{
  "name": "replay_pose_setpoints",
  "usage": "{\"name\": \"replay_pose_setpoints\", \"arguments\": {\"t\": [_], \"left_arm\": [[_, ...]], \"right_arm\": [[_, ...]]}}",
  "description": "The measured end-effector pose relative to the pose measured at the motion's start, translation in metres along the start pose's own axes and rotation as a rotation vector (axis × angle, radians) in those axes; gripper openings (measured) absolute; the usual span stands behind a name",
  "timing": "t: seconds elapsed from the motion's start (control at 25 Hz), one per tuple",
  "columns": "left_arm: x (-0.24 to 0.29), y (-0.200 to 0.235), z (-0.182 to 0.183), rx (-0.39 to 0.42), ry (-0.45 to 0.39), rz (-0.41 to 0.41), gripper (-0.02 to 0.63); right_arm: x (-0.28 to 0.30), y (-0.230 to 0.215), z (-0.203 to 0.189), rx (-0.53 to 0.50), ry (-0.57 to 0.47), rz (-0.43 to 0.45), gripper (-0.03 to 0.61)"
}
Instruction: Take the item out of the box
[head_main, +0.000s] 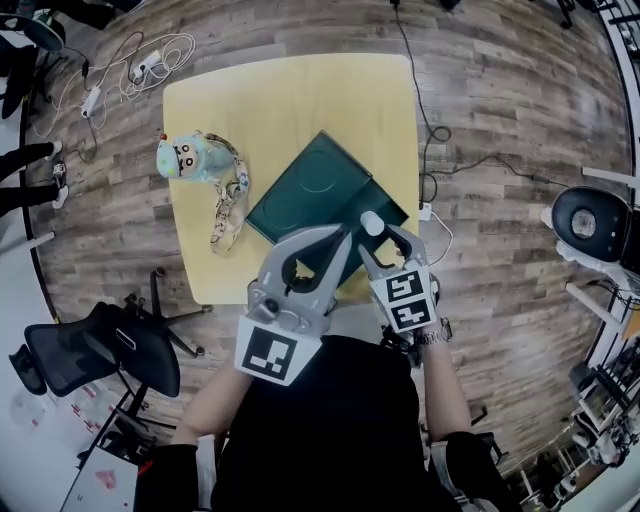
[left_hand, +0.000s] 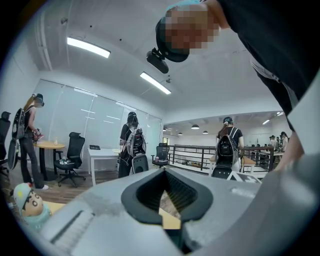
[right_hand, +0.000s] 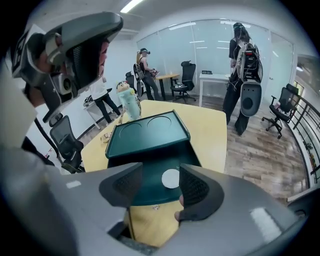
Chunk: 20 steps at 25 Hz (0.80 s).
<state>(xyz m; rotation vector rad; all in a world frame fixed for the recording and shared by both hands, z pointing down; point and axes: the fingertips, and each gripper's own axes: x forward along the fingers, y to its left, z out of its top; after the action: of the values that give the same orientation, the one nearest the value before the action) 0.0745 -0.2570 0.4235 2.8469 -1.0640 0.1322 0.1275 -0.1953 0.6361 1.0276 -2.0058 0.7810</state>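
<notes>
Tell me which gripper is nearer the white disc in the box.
Right. The right gripper hangs open just over the disc; the left gripper, shut, is off to its left above the box.

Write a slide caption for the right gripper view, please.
Open right tongs above a white disc inside the open green box.

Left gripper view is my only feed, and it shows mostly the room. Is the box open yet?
Observer: Yes. The green box lies open on the yellow table, its lid laid back.
Operator: Anything inside?
Observer: One white disc lies on the box's floor.
Operator: And my other hand?
Observer: The right gripper hangs above the box with its jaws apart. In its view the disc shows between them, not gripped.
</notes>
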Motion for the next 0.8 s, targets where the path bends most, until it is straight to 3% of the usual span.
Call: {"name": "replay_pose_setpoints", "arguments": {"t": [0.28, 0.8], "left_arm": [[0.005, 0.008, -0.006, -0.02, 0.011, -0.006, 0.0], [0.012, 0.022, -0.02, -0.027, 0.034, -0.012, 0.0]], "right_arm": [[0.022, -0.007, -0.016, 0.016, 0.085, -0.012, 0.262], [0.049, -0.017, -0.035, 0.002, 0.184, -0.01, 0.265]]}}
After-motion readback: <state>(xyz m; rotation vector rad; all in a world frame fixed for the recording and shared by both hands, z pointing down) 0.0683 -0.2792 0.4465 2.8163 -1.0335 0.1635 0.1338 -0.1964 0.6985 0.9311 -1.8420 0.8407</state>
